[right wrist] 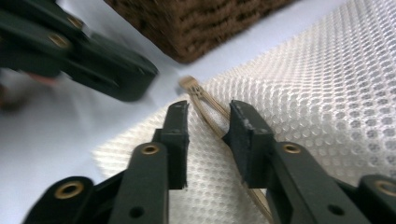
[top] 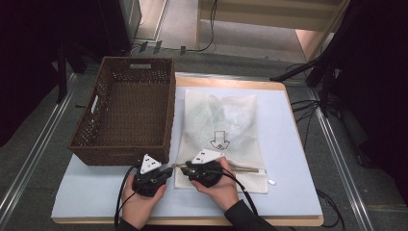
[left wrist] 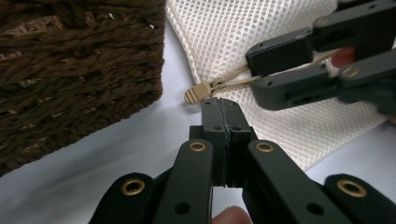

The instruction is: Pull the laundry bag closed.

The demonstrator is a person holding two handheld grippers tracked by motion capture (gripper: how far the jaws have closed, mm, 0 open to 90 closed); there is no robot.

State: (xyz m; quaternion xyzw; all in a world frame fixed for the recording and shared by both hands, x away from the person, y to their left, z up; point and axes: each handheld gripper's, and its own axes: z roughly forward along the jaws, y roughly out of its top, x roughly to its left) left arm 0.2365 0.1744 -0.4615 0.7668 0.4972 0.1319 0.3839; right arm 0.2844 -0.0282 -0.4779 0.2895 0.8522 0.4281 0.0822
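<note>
You are at the zipper end of the white mesh laundry bag (top: 221, 134), which lies flat on the desk (top: 288, 159) just to the right of the brown wicker basket (top: 126, 108). The tan zipper (left wrist: 233, 83) runs along the bag's near edge, and its pull tab (left wrist: 196, 92) sticks out at the bag's near-left corner, by the basket's near-right corner.

Your left claw (left wrist: 223, 108) is clenched with nothing between its jaws; in the left gripper view the tab sits just past its tips at about 11 o'clock, apart from them. Your right claw (right wrist: 209, 120) stands released, its jaws astride the zipper tape a little behind the tab, pads not pressing.

This looks like the setup for working the zipper: one claw to pin the bag, the other to draw the slider. The next move calls for you to clamp the right claw on the tape or mesh to hold it, then open the left claw and bring it onto the tab squarely, since the tab is small and lies flat on the desk.

Whether the zipper is open or shut along its length is hard to make out. The bag seems to hold something pale green, though the mesh blurs it. In the high view your hands cover the corner where the tab lies, and the right gripper view is blurred at its left, where your left claw shows.
</note>
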